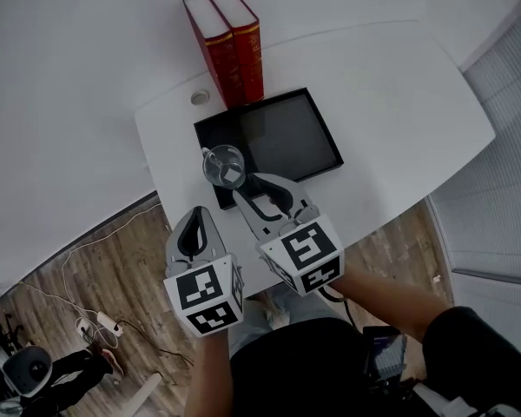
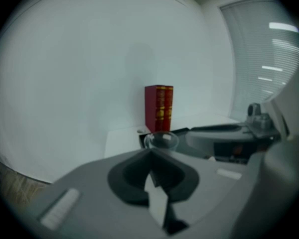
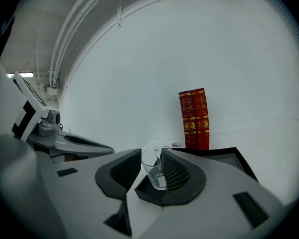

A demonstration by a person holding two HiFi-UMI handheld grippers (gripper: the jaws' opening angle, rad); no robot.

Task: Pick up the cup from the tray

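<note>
At the near left corner of the black tray (image 1: 288, 134) stands the glass cup (image 1: 224, 165), upright, its handle turned towards me. My right gripper (image 1: 259, 185) points forward and slightly down at it, fingers only narrowly apart; the cup sits just at their tips and, as far as I can judge, is not yet pinched. To do this well I should widen enough to clear the wall, slide one finger to each side, square up with the rim, then close gently, since glass will slip. My left gripper (image 1: 198, 212) hangs over the table's (image 1: 399, 102) near edge, fingers together and empty.
</note>
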